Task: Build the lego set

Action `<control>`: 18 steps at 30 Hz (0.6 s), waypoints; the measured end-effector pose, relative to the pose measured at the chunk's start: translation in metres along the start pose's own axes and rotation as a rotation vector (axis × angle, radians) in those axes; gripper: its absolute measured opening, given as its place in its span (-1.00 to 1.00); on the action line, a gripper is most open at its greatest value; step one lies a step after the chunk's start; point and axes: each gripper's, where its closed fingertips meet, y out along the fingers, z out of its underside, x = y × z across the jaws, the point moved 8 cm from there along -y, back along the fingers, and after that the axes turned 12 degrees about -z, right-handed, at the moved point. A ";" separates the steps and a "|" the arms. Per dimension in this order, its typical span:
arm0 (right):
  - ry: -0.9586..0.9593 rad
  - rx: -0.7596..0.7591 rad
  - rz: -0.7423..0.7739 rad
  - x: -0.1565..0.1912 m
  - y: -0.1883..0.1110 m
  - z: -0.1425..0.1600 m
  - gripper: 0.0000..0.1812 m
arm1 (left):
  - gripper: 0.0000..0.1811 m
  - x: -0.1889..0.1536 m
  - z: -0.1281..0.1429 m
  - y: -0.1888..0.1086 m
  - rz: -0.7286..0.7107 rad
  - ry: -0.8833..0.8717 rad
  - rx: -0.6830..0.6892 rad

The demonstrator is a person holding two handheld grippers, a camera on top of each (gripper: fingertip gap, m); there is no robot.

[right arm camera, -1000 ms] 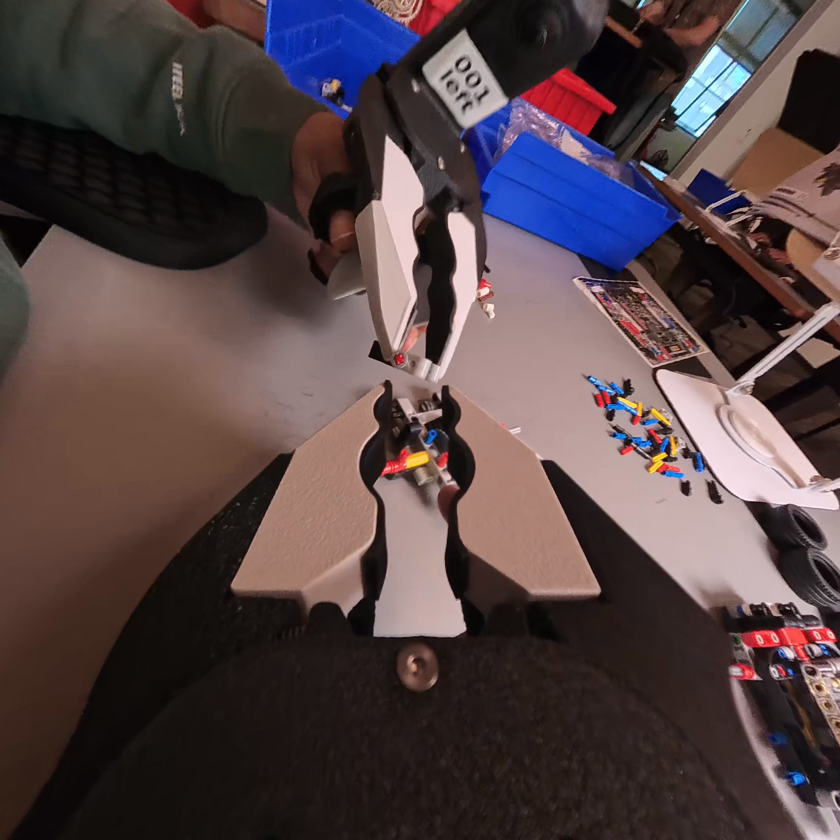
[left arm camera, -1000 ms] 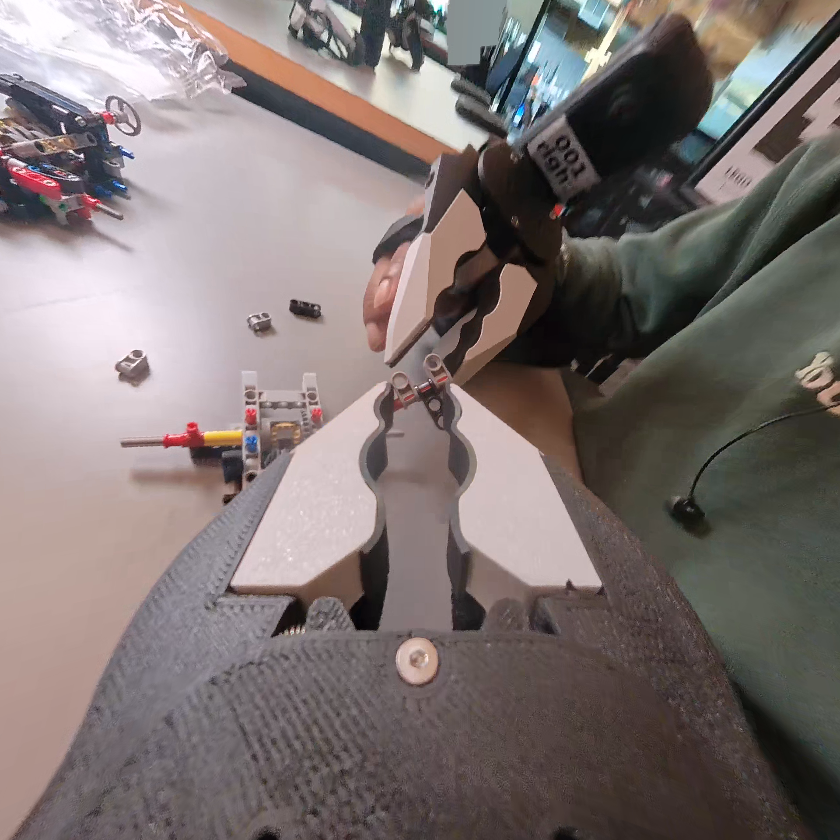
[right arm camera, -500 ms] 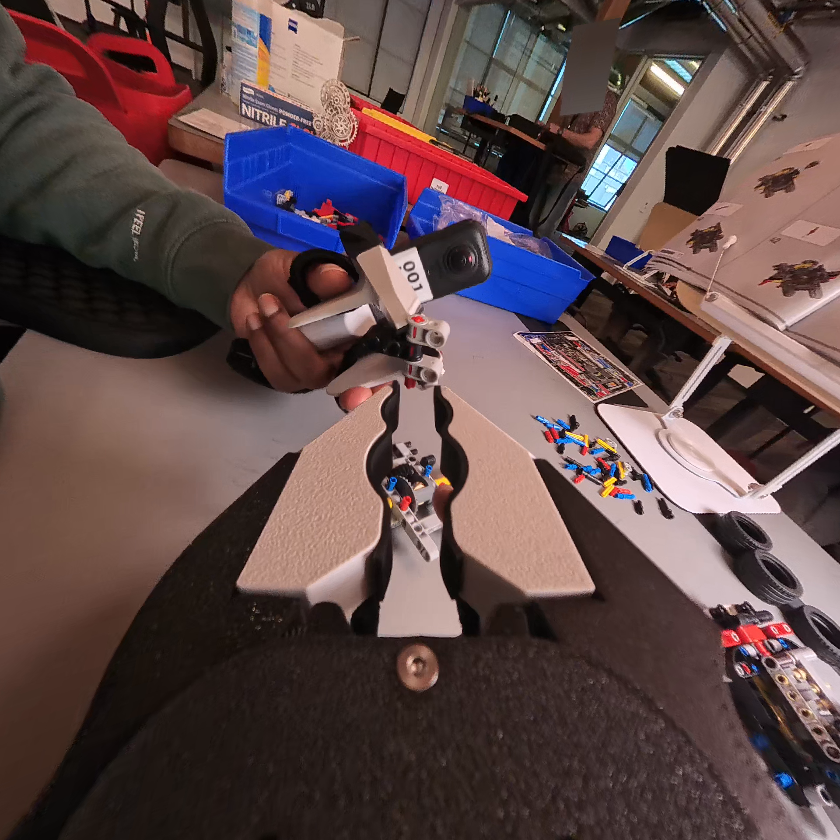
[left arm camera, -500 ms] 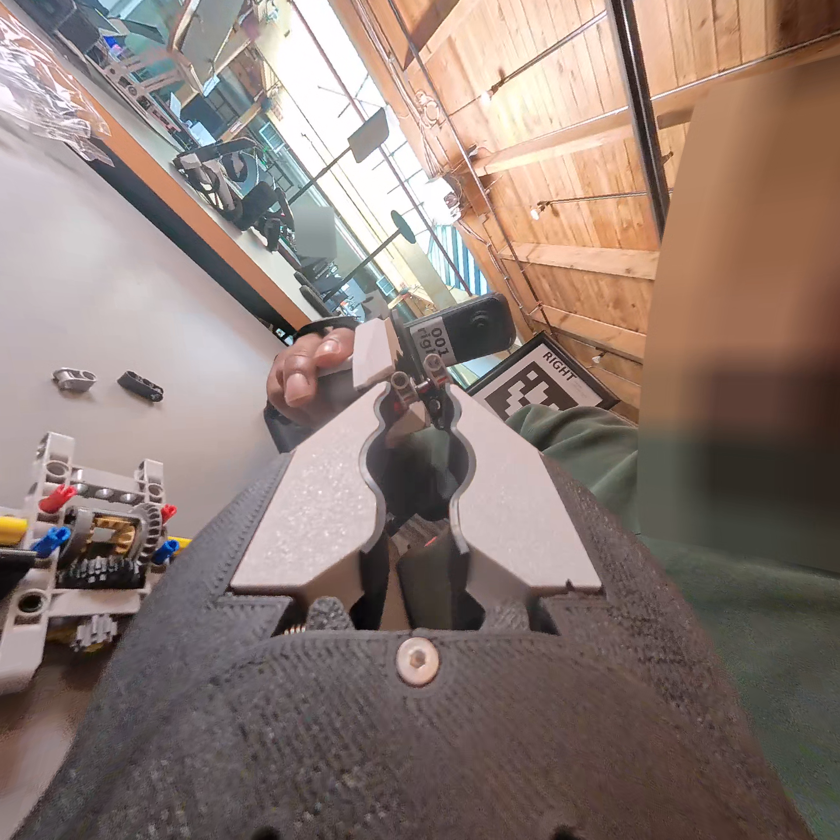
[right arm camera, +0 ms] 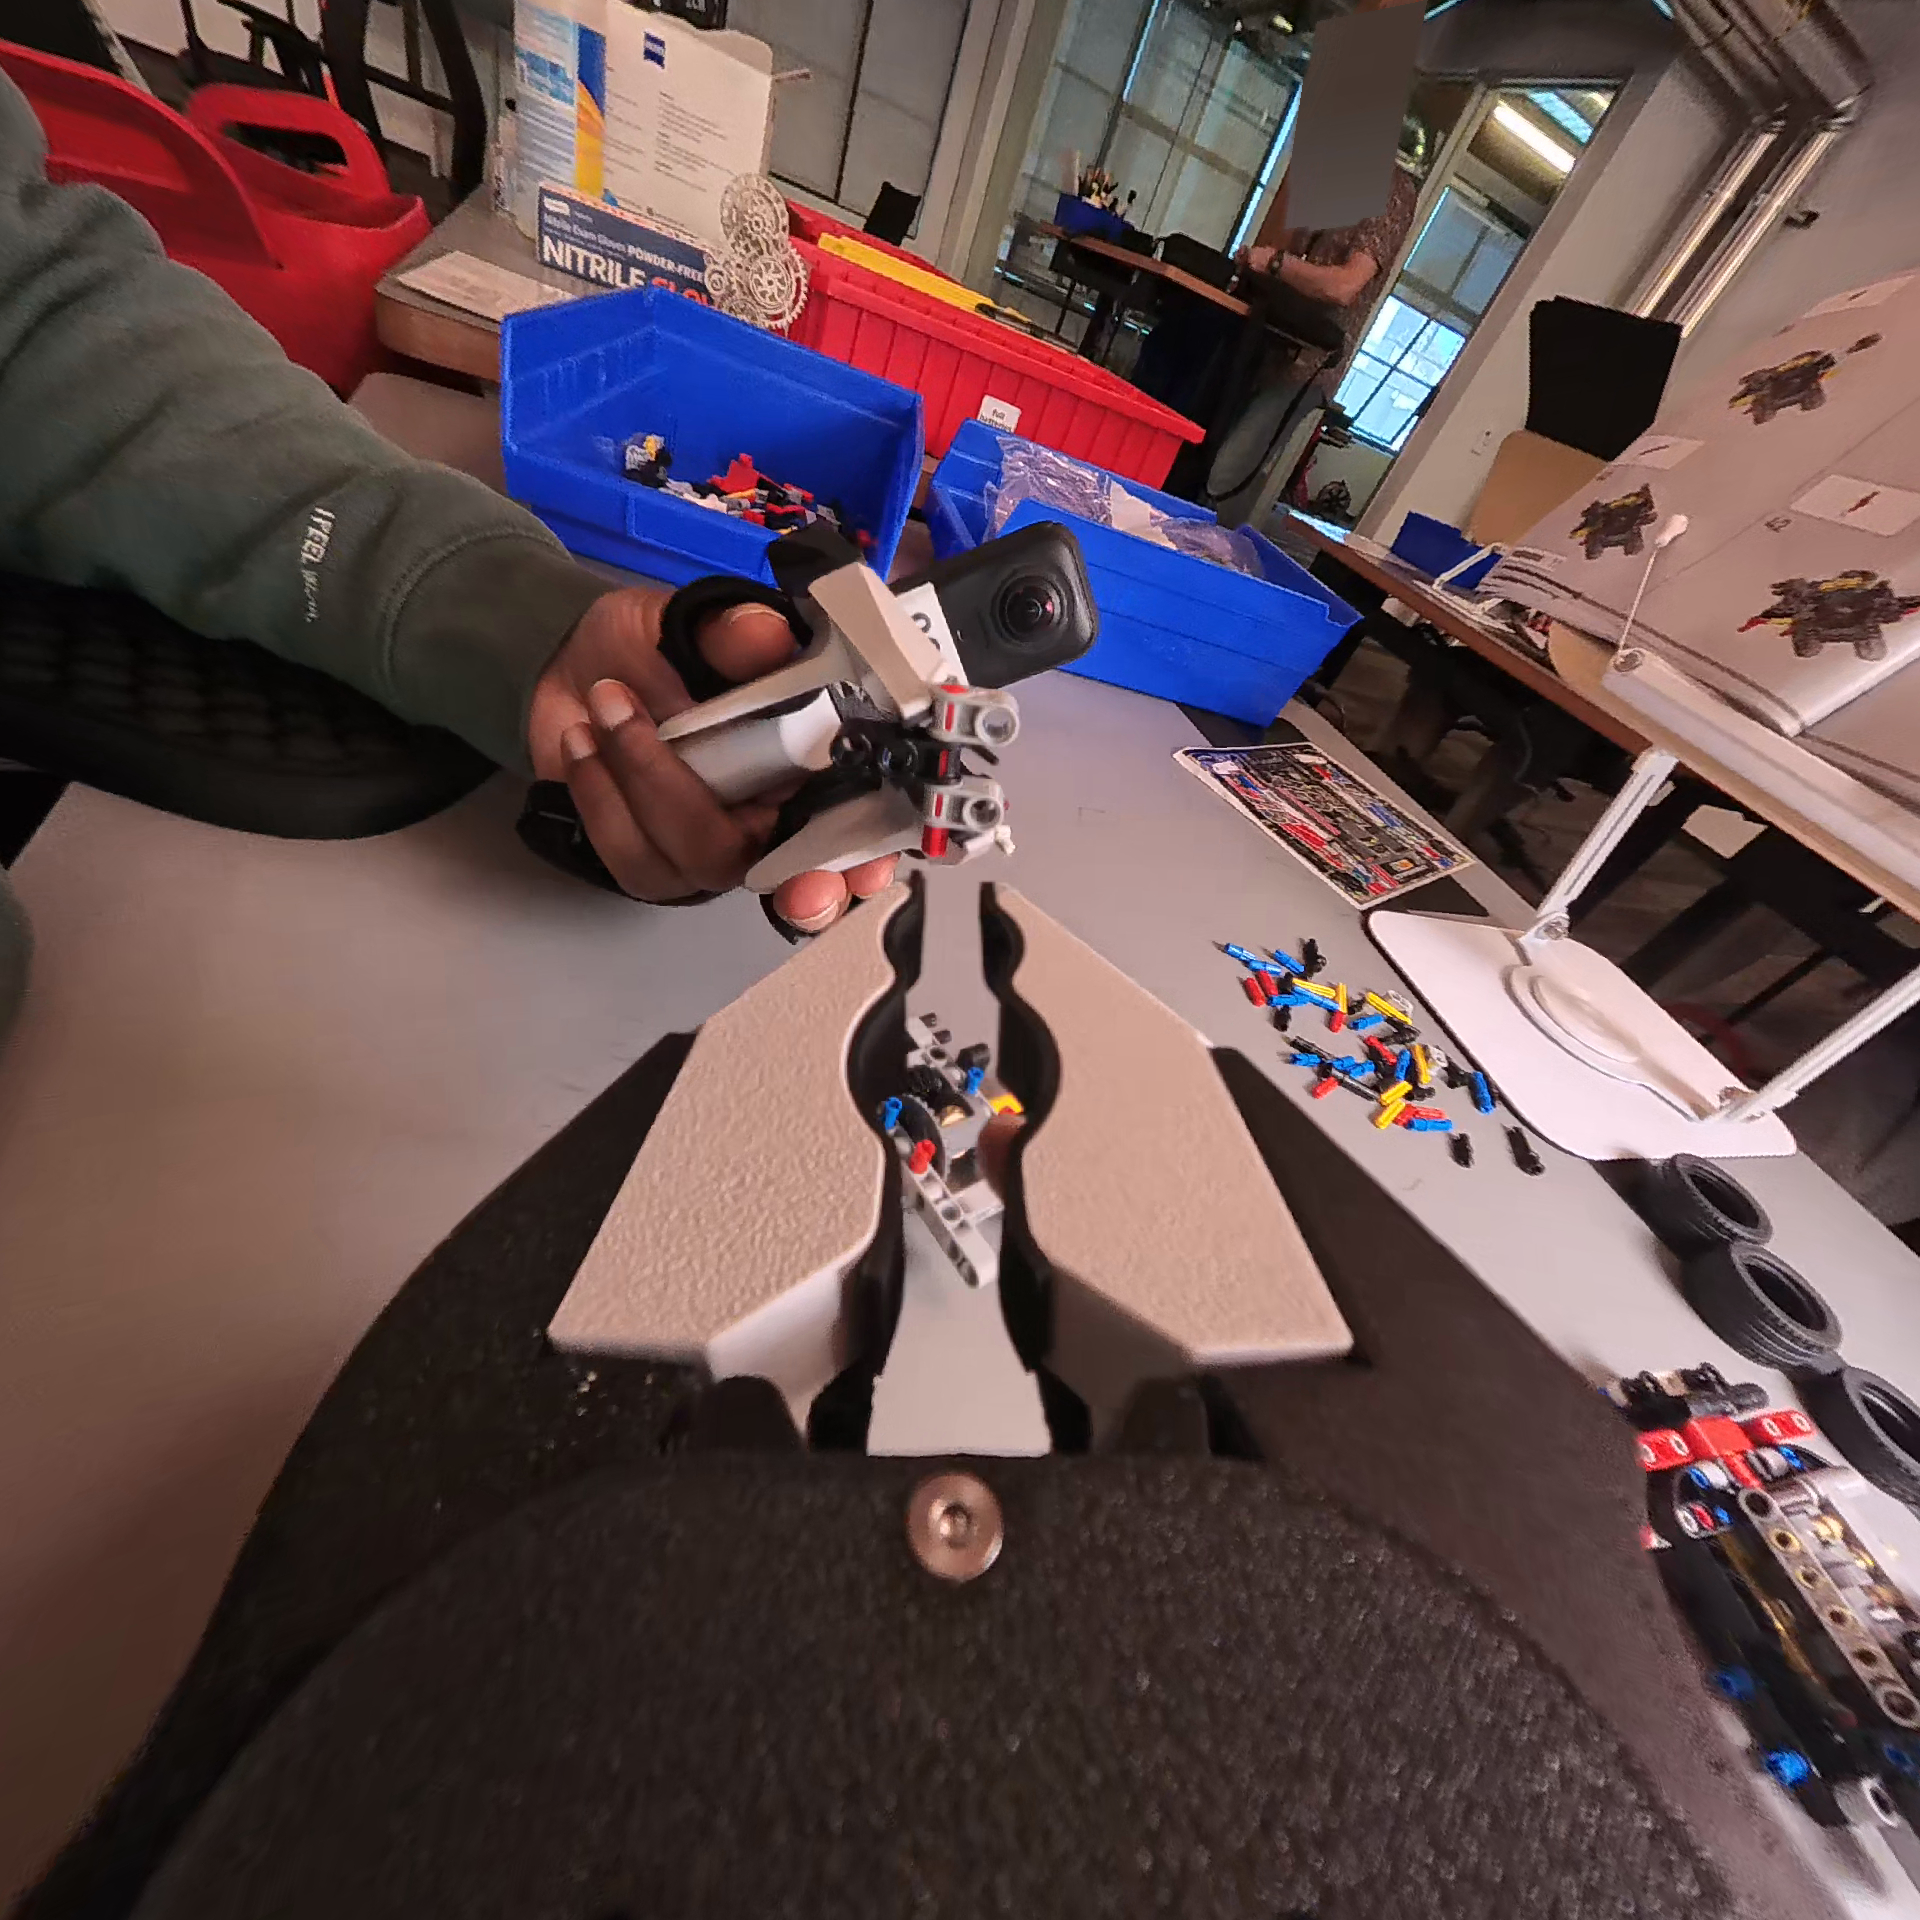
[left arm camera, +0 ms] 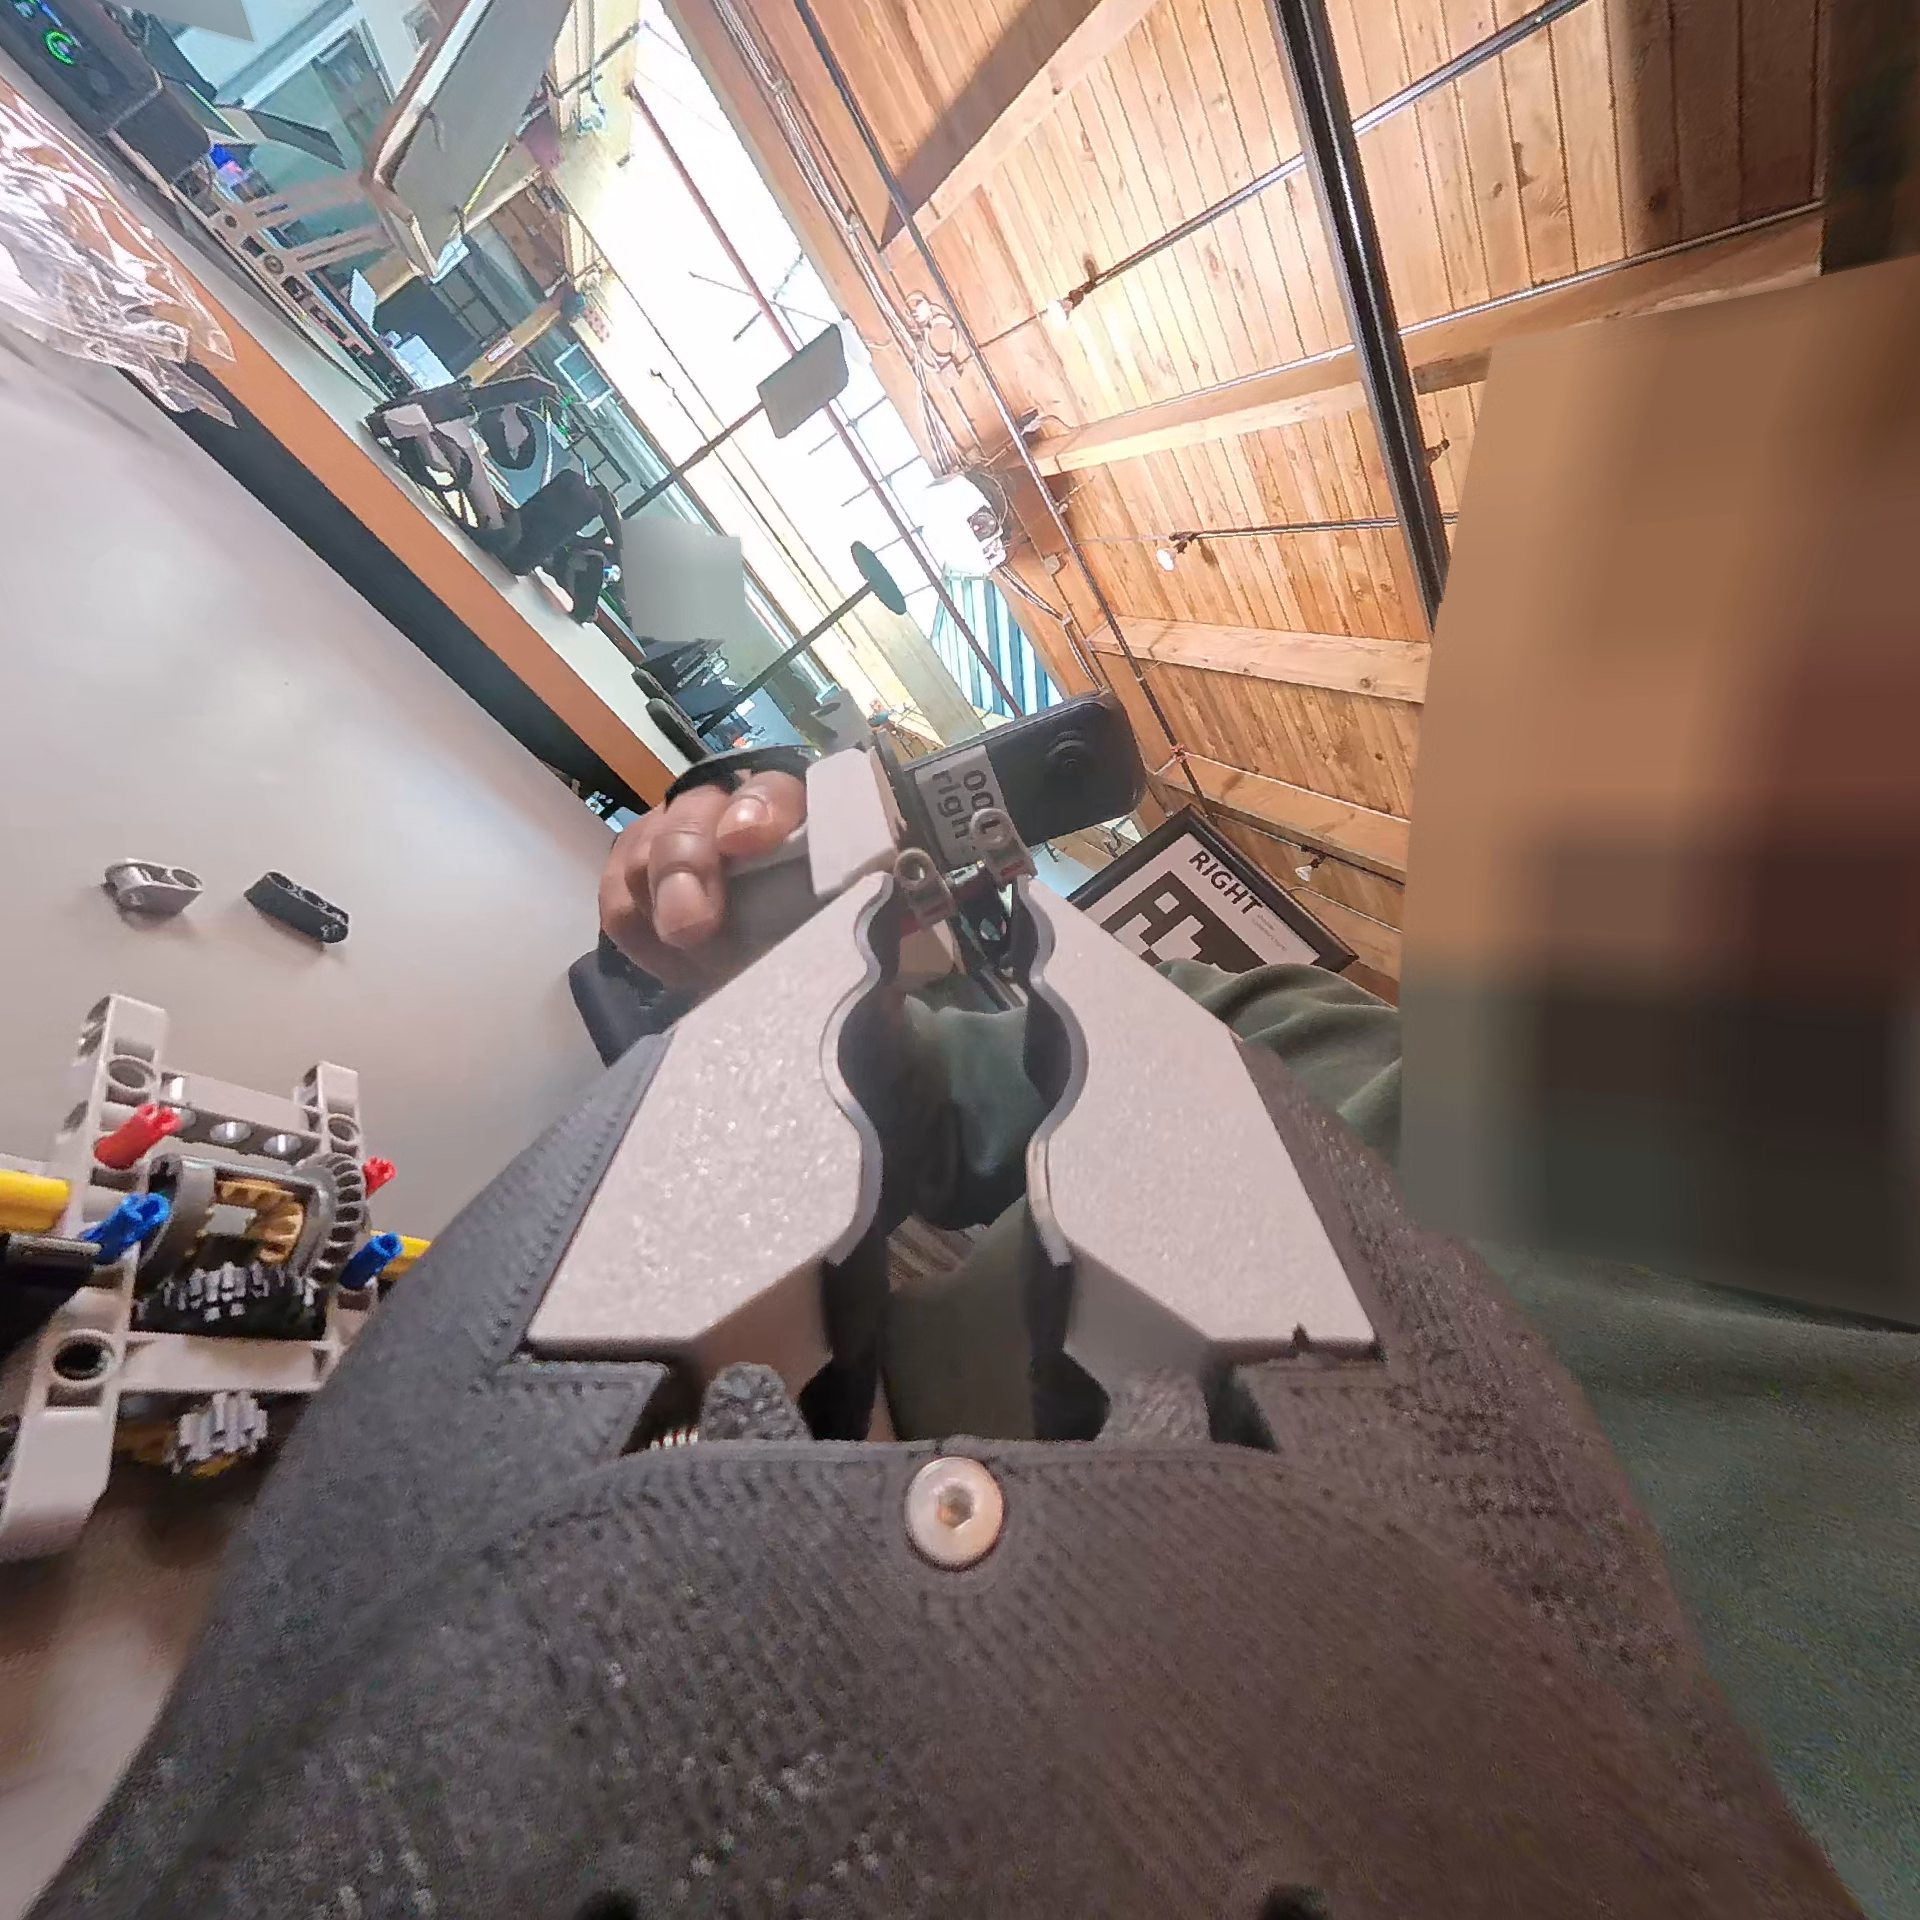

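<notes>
My left gripper [left arm camera: 951, 883] is shut on a small lego sub-assembly [left arm camera: 935, 899] of two grey connectors, red pins and a black beam. It holds the piece in the air, tilted upward. In the right wrist view the same gripper [right arm camera: 940, 774] sits in a hand, with the sub-assembly [right arm camera: 961, 769] sticking out of its tips. My right gripper [right arm camera: 951, 894] is just below and in front of that piece, with its jaws a narrow gap apart and nothing between them. A grey gear-frame assembly [left arm camera: 197, 1236] with yellow axle and blue and red pins lies on the table [right arm camera: 312, 1091]; it also shows between my right fingers [right arm camera: 940, 1132].
Two small connectors, grey [left arm camera: 151, 883] and black [left arm camera: 296, 904], lie on the table. A pile of coloured pins [right arm camera: 1351, 1039], tyres [right arm camera: 1756, 1288], a partly built chassis [right arm camera: 1787, 1558], a booklet [right arm camera: 1320, 821], a white lamp base [right arm camera: 1558, 1018] and blue bins [right arm camera: 707, 436] stand to the right. Both grippers' tips are close together, under 4 cm apart.
My left gripper has tipped up and lifted the sub-assembly, so its view swung from the table to the ceiling. My right gripper has drawn back and levelled out.
</notes>
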 end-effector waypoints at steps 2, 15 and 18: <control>0.005 -0.016 -0.003 0.001 0.001 -0.003 -0.75 | -0.80 -0.001 0.001 0.001 0.020 -0.004 0.001; -0.029 0.251 -0.117 -0.008 0.001 -0.006 -0.85 | -0.66 0.001 -0.009 -0.010 -0.216 0.288 0.061; 0.003 0.414 -0.222 -0.013 0.006 0.006 -0.85 | -0.66 0.002 -0.008 -0.017 -0.410 0.565 0.171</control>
